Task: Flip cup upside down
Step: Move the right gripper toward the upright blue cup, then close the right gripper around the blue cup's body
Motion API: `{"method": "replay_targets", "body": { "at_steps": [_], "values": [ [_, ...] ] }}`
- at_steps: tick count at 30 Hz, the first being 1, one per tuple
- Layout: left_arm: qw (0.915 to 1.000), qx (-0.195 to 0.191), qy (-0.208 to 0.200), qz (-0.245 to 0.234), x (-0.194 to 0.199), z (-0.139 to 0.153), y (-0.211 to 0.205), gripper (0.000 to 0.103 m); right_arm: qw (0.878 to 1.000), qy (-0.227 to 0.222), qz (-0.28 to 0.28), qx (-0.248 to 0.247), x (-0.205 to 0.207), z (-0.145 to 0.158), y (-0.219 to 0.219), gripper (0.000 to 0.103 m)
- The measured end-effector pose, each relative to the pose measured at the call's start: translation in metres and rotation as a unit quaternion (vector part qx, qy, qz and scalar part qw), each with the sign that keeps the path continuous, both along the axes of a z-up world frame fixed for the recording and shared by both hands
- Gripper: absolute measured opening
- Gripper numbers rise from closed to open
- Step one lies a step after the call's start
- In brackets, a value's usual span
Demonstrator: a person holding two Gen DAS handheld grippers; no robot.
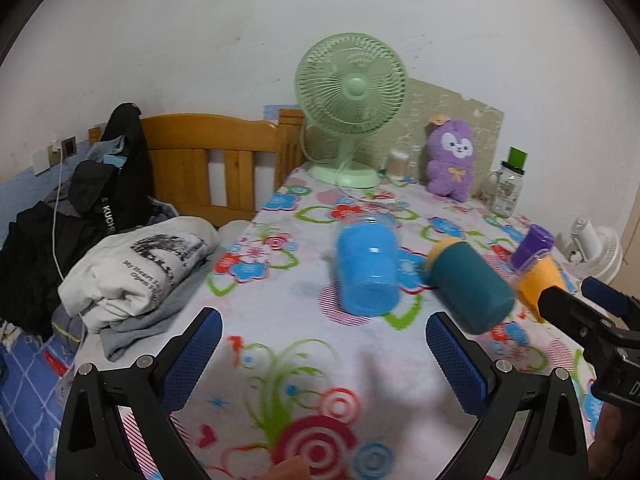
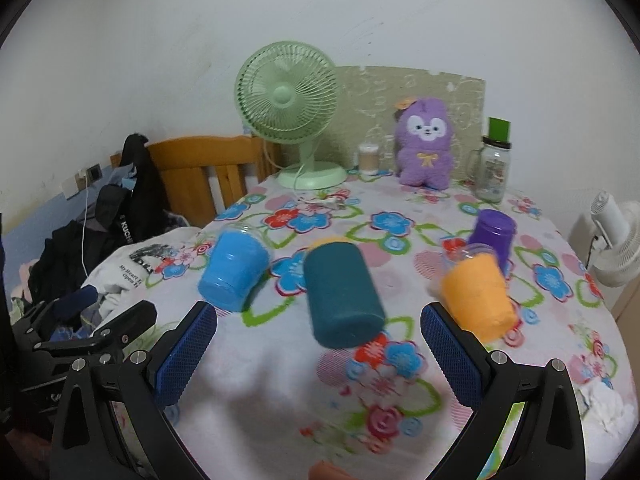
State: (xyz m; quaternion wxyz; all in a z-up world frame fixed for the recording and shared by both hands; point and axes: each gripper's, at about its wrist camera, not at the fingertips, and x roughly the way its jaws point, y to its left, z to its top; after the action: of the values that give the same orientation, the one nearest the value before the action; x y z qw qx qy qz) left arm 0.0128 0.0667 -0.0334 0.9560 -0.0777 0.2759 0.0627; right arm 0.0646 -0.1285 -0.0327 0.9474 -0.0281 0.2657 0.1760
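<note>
Cups stand in a row on the flowered tablecloth (image 2: 280, 380) — blue cup (image 2: 234, 270) at left, teal cup (image 2: 342, 294) in the middle, orange cup (image 2: 478, 298) at right with a purple cup (image 2: 493, 236) just behind it. Left gripper (image 1: 324, 364) and right gripper (image 2: 318, 354) both hover spread wide, holding nothing — the teal cup sits ahead between the right gripper's fingers.

Purple cup (image 1: 534, 246) half hidden behind orange cup (image 1: 538, 276); near tablecloth (image 1: 320, 400) print motion-blurred.
</note>
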Motion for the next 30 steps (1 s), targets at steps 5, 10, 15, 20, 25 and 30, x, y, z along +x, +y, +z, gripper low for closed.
{"method": "replay_targets", "body": {
  "at_steps": [5, 10, 15, 20, 25, 30],
  "values": [
    [0.9998, 0.014, 0.01, 0.004, 0.009, -0.003, 0.019, 0.103, 1.0, 0.013, 0.004, -0.011, 0.021, -0.002, 0.032, 0.103],
    [0.9983, 0.04, 0.033, -0.025, 0.028, -0.009, 0.024, 0.103, 0.999, 0.032, 0.005, -0.012, 0.042, -0.007, 0.057, 0.103],
    [0.9943, 0.077, 0.055, -0.049, 0.049, -0.017, 0.027, 0.103, 0.998, 0.062, 0.003, -0.011, 0.067, -0.015, 0.077, 0.103],
    [0.9913, 0.077, 0.081, -0.069, 0.067, -0.028, 0.029, 0.103, 0.996, 0.082, 0.018, -0.035, 0.083, -0.027, 0.103, 0.103],
    [0.9879, 0.09, 0.1, -0.077, 0.079, -0.036, 0.027, 0.103, 0.992, 0.111, 0.037, -0.05, 0.101, -0.042, 0.122, 0.098],
    [0.9876, 0.076, 0.111, -0.082, 0.086, -0.039, 0.031, 0.103, 0.986, 0.147, 0.038, -0.069, 0.115, -0.06, 0.131, 0.086]
  ]
}}
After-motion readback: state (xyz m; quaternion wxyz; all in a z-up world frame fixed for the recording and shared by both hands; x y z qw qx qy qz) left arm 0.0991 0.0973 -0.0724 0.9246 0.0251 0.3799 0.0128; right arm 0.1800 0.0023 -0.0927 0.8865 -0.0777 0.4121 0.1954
